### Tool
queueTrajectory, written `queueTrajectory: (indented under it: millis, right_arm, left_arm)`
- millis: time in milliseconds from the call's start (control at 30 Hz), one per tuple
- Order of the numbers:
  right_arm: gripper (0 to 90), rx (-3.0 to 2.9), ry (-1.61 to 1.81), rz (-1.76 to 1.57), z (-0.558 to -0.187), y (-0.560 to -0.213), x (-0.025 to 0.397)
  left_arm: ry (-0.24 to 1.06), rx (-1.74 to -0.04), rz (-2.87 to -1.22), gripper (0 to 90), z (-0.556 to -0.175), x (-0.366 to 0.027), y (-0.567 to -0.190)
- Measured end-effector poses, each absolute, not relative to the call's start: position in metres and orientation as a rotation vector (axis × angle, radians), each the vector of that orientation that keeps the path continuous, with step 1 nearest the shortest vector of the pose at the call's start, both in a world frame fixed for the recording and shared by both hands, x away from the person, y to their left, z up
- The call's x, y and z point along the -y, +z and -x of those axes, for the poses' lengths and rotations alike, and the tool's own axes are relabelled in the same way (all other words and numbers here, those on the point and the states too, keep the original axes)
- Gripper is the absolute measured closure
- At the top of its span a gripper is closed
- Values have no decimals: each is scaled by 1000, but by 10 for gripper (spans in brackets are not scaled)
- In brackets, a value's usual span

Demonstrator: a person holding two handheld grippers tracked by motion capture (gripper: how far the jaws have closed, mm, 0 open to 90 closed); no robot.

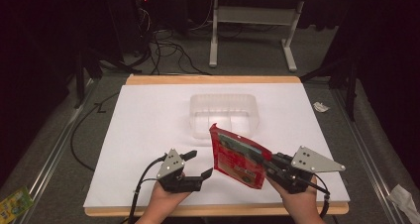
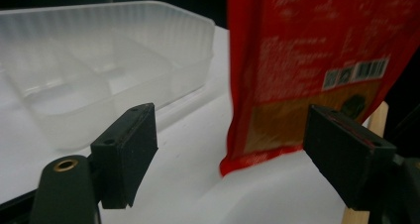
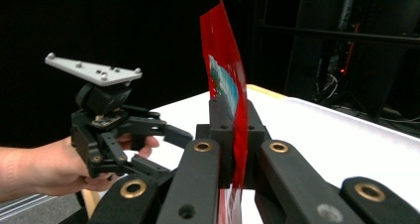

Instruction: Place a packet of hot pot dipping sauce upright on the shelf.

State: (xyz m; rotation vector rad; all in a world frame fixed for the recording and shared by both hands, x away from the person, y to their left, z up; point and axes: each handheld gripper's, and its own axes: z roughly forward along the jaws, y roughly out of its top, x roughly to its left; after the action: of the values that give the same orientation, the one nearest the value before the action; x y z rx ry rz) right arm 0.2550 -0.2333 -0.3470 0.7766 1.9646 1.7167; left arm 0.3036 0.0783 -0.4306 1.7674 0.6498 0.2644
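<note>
Red pouch (image 1: pixel 238 157) upright above white table (image 1: pixel 143 130), near clear tray (image 1: pixel 224 113). Right gripper (image 1: pixel 271 165) jaws clamped on pouch edge. Left gripper (image 1: pixel 200 165) jaws wide apart, holding nothing, beside pouch.

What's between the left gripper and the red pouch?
Nothing but bare white table: in the high view, the open left gripper sits just short of the red pouch.

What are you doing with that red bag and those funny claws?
A person holds a gripper in each hand. The right gripper is shut on the edge of a red packet, holding it up above the white table. The left gripper is open beside the packet. A clear plastic box sits behind.
</note>
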Motion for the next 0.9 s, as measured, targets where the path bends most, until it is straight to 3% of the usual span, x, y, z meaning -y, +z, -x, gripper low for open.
queueTrajectory:
  millis: [333, 533, 633, 733, 767, 800, 900]
  right_arm:
    - [900, -2026, 1729, -746, -255, -355, 217]
    - [900, -2049, 1713, -749, -258, -361, 211]
    - [900, -2034, 1715, -773, -261, -364, 214]
    - [900, -2035, 1721, -785, -262, -365, 215]
    - [900, -2033, 1719, -793, -263, -367, 217]
    - [900, -2033, 1719, -793, -263, -367, 217]
    - [900, -2034, 1717, -816, -265, -371, 220]
  left_arm:
    - [178, -631, -1693, 318, -311, -65, -423]
    - [137, -640, -1672, 469, -315, -68, -426]
    - [133, -641, -1653, 618, -316, -71, -426]
    - [151, -635, -1657, 673, -314, -72, -425]
    - [157, -633, -1662, 744, -314, -72, -425]
    - [167, -630, -1668, 744, -313, -71, -426]
    - [185, -627, -1680, 874, -311, -70, -426]
